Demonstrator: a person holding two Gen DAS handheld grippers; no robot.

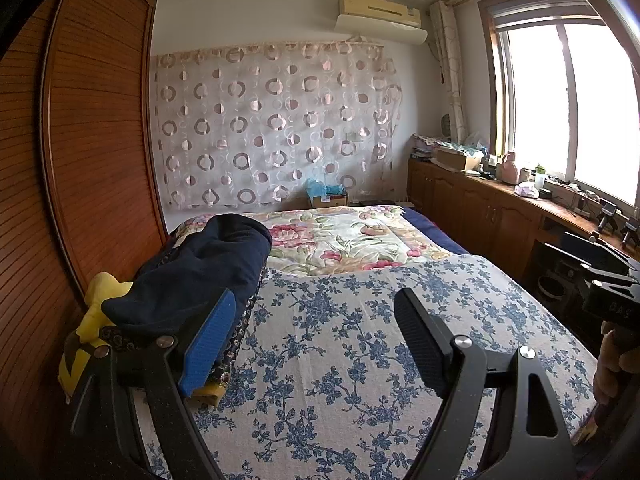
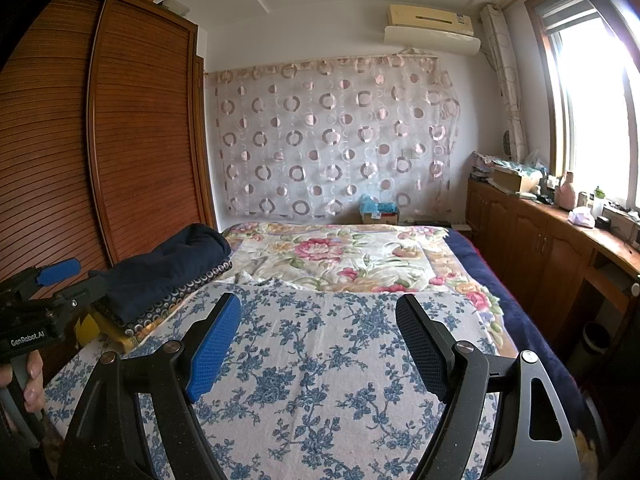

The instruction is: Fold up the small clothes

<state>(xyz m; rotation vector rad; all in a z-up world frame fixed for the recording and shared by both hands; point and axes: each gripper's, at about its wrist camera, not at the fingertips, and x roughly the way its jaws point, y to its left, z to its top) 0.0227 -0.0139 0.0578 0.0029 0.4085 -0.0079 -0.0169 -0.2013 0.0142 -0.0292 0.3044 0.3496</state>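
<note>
Both grippers, left gripper (image 1: 316,340) and right gripper (image 2: 318,344), hover spread wide and empty.
Left of them a stack of folded clothes (image 2: 168,276); its lower yellow garment (image 1: 80,344) is mostly hidden.

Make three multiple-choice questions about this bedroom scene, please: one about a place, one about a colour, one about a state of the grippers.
1. Where is the stack of clothes?
A. at the bed's left edge, by the wardrobe
B. on the window counter
C. on the floor

2. What colour is the top garment of the stack?
A. red
B. dark navy
C. white

3. How are the left gripper and right gripper?
A. both shut on cloth
B. one open, one shut
C. both open and empty

Answers: 1 A, it lies beside the wooden wardrobe; 2 B, dark navy fabric lies uppermost; 3 C, only the blue-flowered sheet shows between the spread fingers.
</note>
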